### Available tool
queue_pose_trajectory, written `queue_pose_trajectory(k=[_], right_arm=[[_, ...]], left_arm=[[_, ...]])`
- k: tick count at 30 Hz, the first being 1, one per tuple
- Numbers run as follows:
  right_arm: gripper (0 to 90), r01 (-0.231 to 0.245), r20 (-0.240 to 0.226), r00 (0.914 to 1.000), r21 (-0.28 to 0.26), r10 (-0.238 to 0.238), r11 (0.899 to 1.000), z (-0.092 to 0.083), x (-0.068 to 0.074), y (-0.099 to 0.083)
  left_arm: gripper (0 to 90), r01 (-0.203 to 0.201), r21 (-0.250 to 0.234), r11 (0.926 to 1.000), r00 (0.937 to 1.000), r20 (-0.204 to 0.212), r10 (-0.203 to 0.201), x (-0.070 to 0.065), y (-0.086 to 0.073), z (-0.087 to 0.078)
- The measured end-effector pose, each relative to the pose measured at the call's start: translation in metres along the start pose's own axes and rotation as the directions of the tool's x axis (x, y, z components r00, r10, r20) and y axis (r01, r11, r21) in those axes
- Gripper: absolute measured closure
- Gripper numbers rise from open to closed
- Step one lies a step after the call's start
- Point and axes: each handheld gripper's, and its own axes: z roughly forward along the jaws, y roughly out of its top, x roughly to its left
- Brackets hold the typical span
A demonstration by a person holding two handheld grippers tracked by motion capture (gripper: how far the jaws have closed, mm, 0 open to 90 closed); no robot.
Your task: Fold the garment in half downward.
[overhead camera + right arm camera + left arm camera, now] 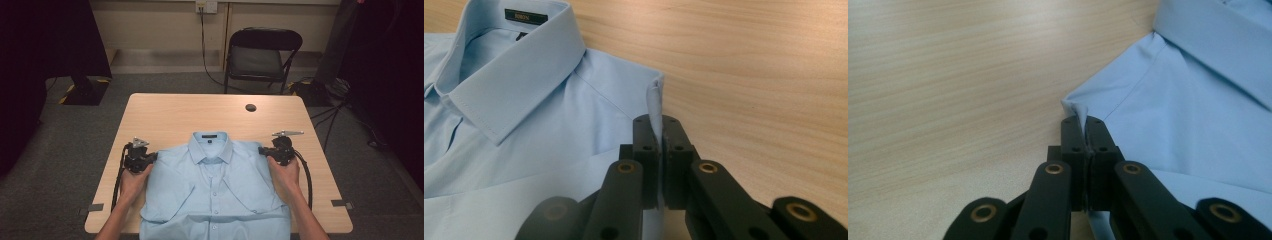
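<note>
We have the light blue shirt lying face up along the near edge of the table, collar toward the far edge, sleeves already folded in across the front — the body fold is, we judge, what remains. Our left gripper is clenched on the shirt's left shoulder corner, our right gripper on the right one. The left gripper view shows the pinched ridge of cloth rising between the jaws; the right gripper view shows the same and the collar label — the high view adds the whole layout.
</note>
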Motion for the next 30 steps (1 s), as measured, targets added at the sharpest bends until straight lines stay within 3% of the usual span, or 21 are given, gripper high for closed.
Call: queue_pose_trajectory(k=[6, 10, 21, 24, 30], right_arm=[[87.3, 0.010, -0.012, 0.9999, -0.017, -0.010, 1.000, -0.009, 0.003, 0.000], [87.3, 0.014, -0.019, 0.9997, -0.030, -0.015, 0.999, -0.013, 0.004, 0.001], [87.3, 0.018, -0.038, 0.9991, -0.048, -0.020, 0.999, -0.022, 0.007, 0.003], [87.4, 0.021, -0.038, 0.9990, -0.061, -0.023, 0.998, -0.027, 0.007, 0.004], [87.4, 0.014, -0.043, 0.9989, -0.085, -0.017, 0.996, -0.032, 0.007, 0.005]], left_arm=[[89.4, -0.003, -0.002, 1.0000, 0.9998, 0.018, 0.003, 0.000, -0.001, -0.004], [89.3, 0.017, -0.026, 0.9995, 0.9994, 0.031, -0.016, 0.000, 0.002, -0.008], [89.5, -0.006, -0.071, 0.9975, 0.9998, 0.021, 0.008, -0.009, 0.007, -0.023], [89.4, 0.006, -0.093, 0.9956, 0.9998, 0.022, -0.004, -0.009, 0.011, -0.028], [89.4, -0.008, -0.101, 0.9948, 0.9998, 0.017, 0.009, -0.012, 0.013, -0.027]])
